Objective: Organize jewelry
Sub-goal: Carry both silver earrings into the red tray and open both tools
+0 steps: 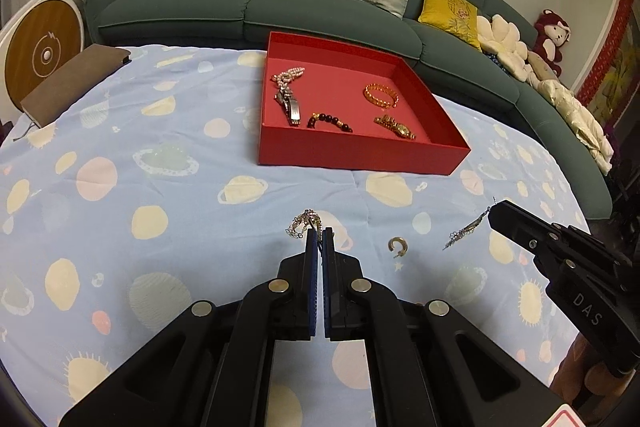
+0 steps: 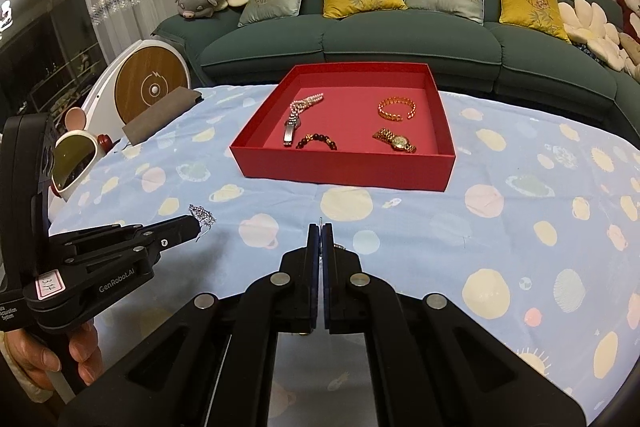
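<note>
— While we go through the left wrist view first, what is the left hand-held gripper (image 1: 319, 239) doing?
— Its jaws are pressed together on a gold filigree earring (image 1: 304, 223), which dangles at the fingertips above the planet-print cloth (image 1: 160, 155) on the counter, on the near side of the red tray (image 1: 360, 157).
— And the other one?
— The right hand-held gripper (image 1: 493, 215) comes in from the right, nearer than the tray too, jaws closed on a long silver drop earring (image 1: 466, 231) hanging from its tip. A small gold hoop earring (image 1: 397, 245) lies on the cloth between the two grippers.
— What sits in the tray?
— A pearl-strap watch (image 1: 289, 87) at the left, a dark bead bracelet (image 1: 329, 121) at the front, an orange bead bracelet (image 1: 381, 95) at the back right, and a gold watch (image 1: 396, 127) at the front right.
— Now the right wrist view?
— The right hand-held gripper (image 2: 321, 229) shows its pads clamped with only a thin wire poking above them. The left hand-held gripper (image 2: 198, 225), held in a hand (image 2: 76, 359), pinches the filigree earring (image 2: 203, 215) to the near left of the tray (image 2: 348, 167).
</note>
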`<action>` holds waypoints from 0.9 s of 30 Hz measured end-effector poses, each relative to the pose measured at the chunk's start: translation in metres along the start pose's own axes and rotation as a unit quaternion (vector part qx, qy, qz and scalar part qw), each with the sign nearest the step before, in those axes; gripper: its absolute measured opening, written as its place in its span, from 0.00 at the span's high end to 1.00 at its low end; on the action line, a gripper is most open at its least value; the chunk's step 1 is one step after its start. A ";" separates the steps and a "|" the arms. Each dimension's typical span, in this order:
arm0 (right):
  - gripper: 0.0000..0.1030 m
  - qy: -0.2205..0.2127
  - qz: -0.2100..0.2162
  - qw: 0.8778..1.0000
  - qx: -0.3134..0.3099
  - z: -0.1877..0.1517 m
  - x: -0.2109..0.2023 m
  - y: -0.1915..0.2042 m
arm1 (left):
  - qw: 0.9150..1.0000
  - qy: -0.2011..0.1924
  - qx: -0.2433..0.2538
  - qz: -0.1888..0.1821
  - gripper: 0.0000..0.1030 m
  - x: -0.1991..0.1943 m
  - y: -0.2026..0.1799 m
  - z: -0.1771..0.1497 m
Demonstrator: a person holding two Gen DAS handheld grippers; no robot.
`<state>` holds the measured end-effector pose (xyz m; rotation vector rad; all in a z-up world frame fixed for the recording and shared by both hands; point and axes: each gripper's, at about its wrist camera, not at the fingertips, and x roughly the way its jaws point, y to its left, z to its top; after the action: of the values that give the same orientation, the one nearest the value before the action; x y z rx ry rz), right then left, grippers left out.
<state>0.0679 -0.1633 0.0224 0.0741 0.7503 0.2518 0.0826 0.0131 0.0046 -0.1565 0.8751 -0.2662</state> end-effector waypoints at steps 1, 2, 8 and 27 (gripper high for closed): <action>1.00 -0.004 0.000 1.000 0.001 0.004 -0.001 0.000 | 1.000 -0.003 -0.002 -0.002 1.00 -0.002 0.000 0.004; 1.00 -0.007 0.000 1.000 0.002 0.006 -0.002 0.001 | 1.000 -0.006 -0.005 -0.005 1.00 -0.004 -0.001 0.008; 1.00 -0.032 -0.004 0.999 0.008 0.032 -0.005 0.000 | 0.999 -0.023 -0.018 -0.023 1.00 -0.014 -0.007 0.038; 1.00 -0.062 -0.043 0.997 0.034 0.134 0.049 -0.048 | 0.998 -0.064 0.005 -0.025 0.99 0.048 -0.019 0.164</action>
<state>0.2034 -0.1940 0.0800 0.1200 0.6372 0.1380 0.2357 -0.0149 0.0779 -0.1847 0.7437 -0.3043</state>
